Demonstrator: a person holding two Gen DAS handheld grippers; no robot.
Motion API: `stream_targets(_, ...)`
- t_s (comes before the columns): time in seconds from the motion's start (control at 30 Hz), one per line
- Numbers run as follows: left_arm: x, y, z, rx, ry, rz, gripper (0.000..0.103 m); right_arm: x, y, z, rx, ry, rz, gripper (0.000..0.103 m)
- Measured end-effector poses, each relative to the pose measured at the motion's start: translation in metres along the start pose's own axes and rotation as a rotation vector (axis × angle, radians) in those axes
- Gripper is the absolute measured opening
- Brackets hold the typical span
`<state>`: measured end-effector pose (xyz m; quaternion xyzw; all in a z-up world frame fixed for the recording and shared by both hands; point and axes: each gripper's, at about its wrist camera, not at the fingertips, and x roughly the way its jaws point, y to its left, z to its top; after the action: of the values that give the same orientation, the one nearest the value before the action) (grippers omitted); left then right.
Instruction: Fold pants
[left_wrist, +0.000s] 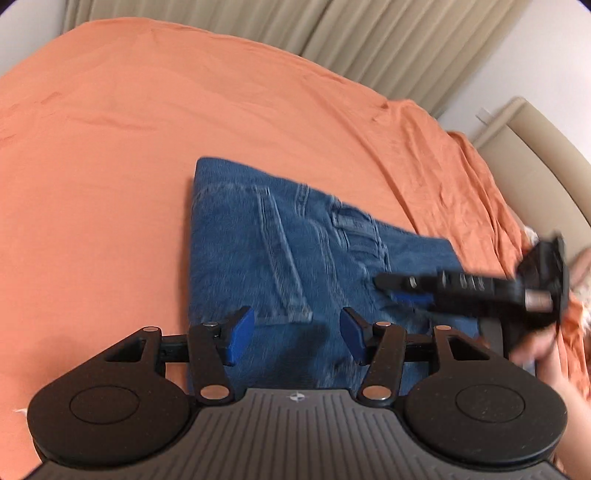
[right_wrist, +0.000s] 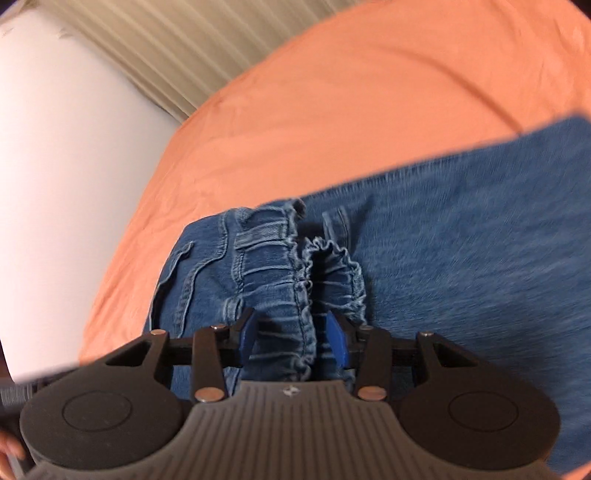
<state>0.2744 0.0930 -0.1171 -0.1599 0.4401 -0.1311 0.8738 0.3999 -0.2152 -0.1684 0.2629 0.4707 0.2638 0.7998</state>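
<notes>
bed (left_wrist: 147, 129): orange sheet, bare beyond the denim | jeans (left_wrist: 277, 251): folded flat near my edge, gathered waistband (right_wrist: 291, 280) on top | right tool (right_wrist: 291, 339): blue pads straddle the waistband, grip unclear, I'd bite both layers squarely | left tool (left_wrist: 297, 332): released, empty above denim, ready to pin the fold

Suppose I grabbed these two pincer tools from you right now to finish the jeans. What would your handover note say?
Left gripper: open, empty, hovering over the near edge of the jeans.
Right gripper: jaws straddle the gathered elastic waistband; whether the pads pinch it yet is unclear.
Jeans lie on the orange bedsheet, already folded into a compact block, pocket side up.
Left to do: secure the waistband, make any last fold, smooth flat.
</notes>
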Motion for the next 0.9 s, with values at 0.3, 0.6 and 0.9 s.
stream_targets(0.3,0.001,-0.038,-0.055,0.444,0.091,0.159,0.069,-0.056,0.041,0.006,-0.099,-0.082,0.037,0.000)
stream_targets(0.6,0.008,-0.054,-0.074,0.633,0.072,0.426,0.008,-0.123,0.080,0.000,-0.125,-0.237,0.081,0.000)
stream_targets(0.9,-0.002,-0.032,-0.062,0.445,0.151,0.356,0.003,-0.096,0.000,-0.062,0.070,-0.100,-0.043,0.000)
